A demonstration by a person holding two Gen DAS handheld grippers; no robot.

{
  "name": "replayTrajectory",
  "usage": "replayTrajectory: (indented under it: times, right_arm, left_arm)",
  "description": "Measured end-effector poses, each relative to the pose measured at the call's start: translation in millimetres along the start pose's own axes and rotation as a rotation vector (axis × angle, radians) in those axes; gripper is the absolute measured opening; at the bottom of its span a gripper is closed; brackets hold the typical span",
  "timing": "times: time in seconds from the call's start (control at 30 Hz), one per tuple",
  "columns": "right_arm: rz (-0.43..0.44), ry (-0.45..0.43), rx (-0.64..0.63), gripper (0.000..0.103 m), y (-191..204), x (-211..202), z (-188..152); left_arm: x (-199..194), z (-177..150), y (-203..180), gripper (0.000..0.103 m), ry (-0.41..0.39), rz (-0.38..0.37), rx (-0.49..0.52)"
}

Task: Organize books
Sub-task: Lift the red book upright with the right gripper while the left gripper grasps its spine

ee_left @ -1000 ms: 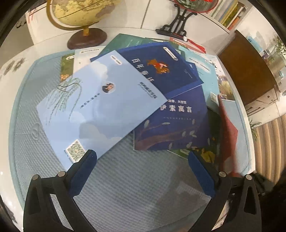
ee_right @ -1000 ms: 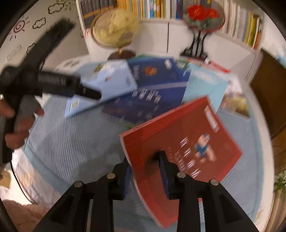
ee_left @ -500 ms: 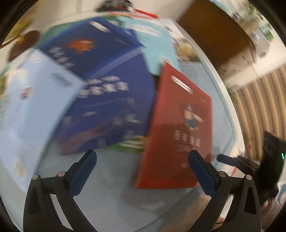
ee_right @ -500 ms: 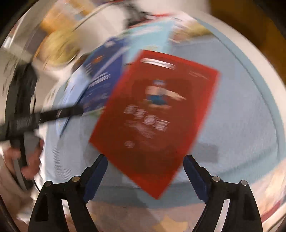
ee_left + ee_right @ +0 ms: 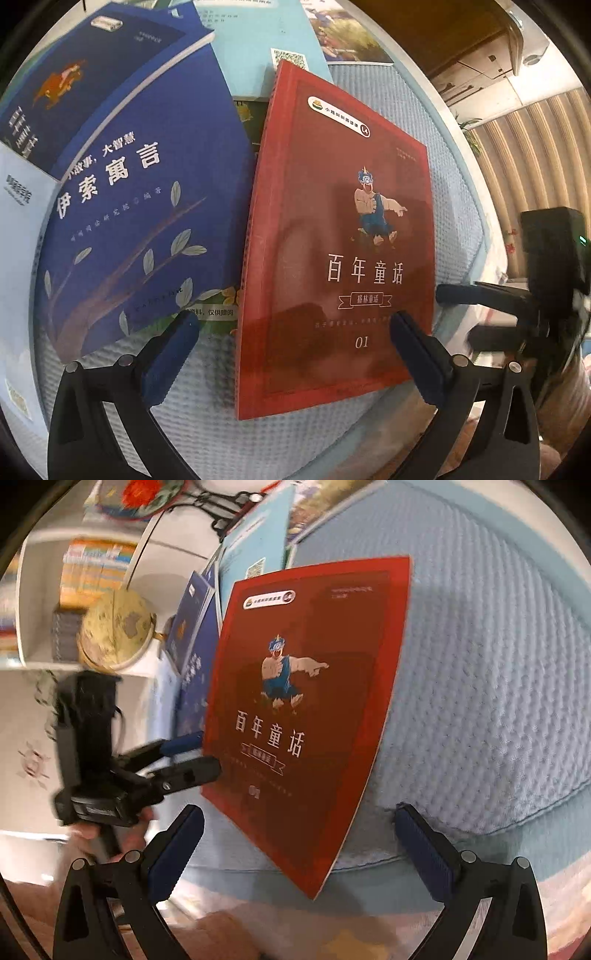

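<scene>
- The red book [image 5: 332, 236] lies flat, cover up, on the light blue waffle-weave mat [image 5: 454, 206] that covers the surface, near the mat's right edge and reaching almost to its front edge.
- Cover is deep red with a darker red border. There's a cartoon muscleman in blue overalls pointing sideways, pale Chinese title characters under him, a small ribbon label below that, "01" near the bottom, and a white oval badge up top.
- Its spine side sits right against the big blue book [image 5: 140, 221] with leaves and a branch on it, and overlaps a green book [image 5: 221, 314] tucked below both.
- Another dark blue book [image 5: 74, 74] lies on top of the leafy one toward the back-left, and a pale blue one [image 5: 255, 48] with a QR code sits behind the red book.
- The left tool [image 5: 291, 350] hangs over the red book's lower end with its blue pads spread wide, nothing between them being pinched.
- The right tool [image 5: 295, 845] has its jaws opening, already very wide; the red book's front corner shows between the pads but they don't touch it.
- In the right wrist view a globe [image 5: 114, 631] stands at the back, with bookshelves [image 5: 92, 572] behind it.
</scene>
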State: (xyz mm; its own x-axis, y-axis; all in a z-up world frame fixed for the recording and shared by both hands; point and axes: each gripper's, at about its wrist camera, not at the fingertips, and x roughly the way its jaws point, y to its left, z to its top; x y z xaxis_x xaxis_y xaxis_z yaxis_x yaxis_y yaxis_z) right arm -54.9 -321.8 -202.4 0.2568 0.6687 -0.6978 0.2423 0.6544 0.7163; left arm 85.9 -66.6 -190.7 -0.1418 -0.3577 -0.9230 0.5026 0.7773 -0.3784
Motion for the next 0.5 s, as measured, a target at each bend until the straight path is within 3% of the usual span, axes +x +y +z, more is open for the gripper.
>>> replayTrajectory:
  times: [0.17, 0.27, 0.37, 0.43, 0.5]
  right_arm:
    - [0.291, 0.046, 0.223, 0.103, -47.2, -2.5, 14.3]
    - [0.281, 0.102, 0.235, 0.103, -43.5, 1.5, 22.2]
    - [0.245, 0.095, 0.179, 0.103, -32.5, 2.2, 20.9]
    - [0.238, 0.065, 0.131, 0.103, -27.5, 1.3, 15.8]
    - [0.254, 0.012, 0.111, 0.102, -29.1, 1.2, 10.2]
  left_arm:
    - [0.4, 2.8, 1.5, 0.102, 0.020, -0.008, -0.038]
    - [5.4, 6.7, -3.6, 0.102, 0.047, 0.019, -0.045]
    - [6.6, 12.1, -3.8, 0.101, 0.051, 0.004, -0.084]
    - [3.3, 12.5, 0.0, 0.087, 0.033, -0.063, -0.105]
    - [5.3, 9.0, 1.2, 0.070, 0.056, -0.208, -0.146]
